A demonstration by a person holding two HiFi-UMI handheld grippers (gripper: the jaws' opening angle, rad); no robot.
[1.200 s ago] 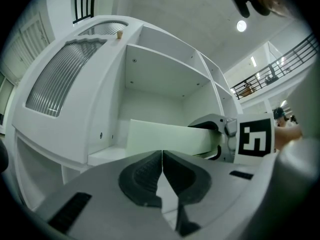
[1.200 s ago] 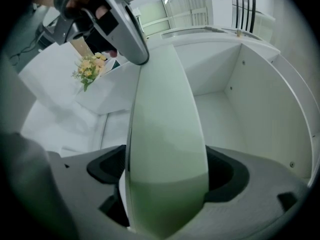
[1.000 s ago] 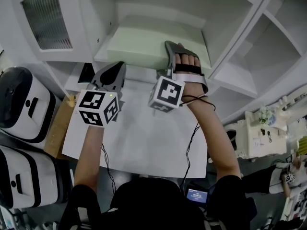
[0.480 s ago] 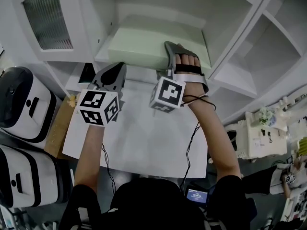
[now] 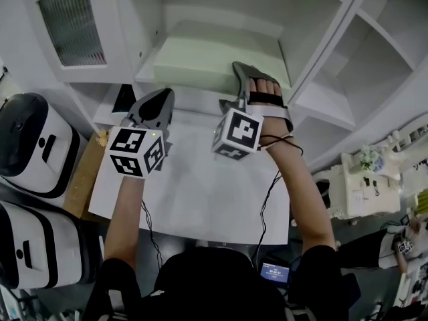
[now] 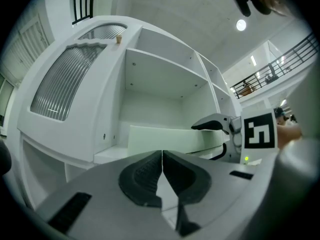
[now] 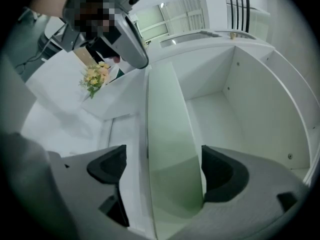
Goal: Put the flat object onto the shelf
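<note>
One pale green, flat rectangular board (image 5: 207,62) lies on the white cabinet shelf (image 5: 144,79), inside an open compartment. At the board's near right edge, the right gripper (image 5: 231,85) has its jaws spread wide, one on each side of the board and not clamped on it. Below and left of the board, the left gripper (image 5: 160,99) has its jaws pressed together, holding nothing, above a white tabletop (image 5: 200,192).
</note>
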